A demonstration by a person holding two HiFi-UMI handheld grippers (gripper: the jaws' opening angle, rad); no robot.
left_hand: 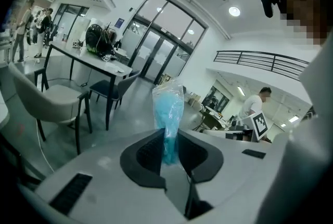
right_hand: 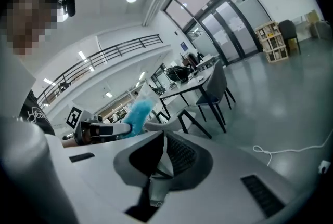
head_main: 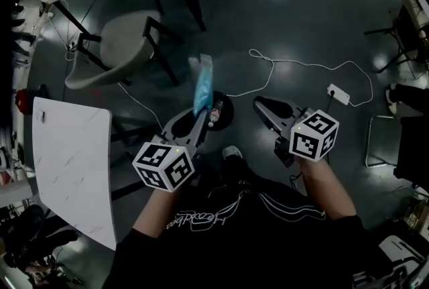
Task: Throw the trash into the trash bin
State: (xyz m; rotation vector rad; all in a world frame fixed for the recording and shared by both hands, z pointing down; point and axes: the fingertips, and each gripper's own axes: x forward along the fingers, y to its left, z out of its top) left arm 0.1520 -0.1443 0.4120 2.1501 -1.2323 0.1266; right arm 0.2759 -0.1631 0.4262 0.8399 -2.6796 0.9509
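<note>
A white table stands at the left edge of the dark floor, with a grey chair beyond its far corner. The left gripper pinches the lower end of a clear bag of blue trash, which sticks up out of its jaws, above the floor. The right gripper, beside it, has its jaws pressed together on nothing. A white cable lies beyond

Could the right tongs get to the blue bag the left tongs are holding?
Probably yes: the right tongs are shut and empty, with only open air between them and the blue bag, which sticks out beyond the left tongs.
</note>
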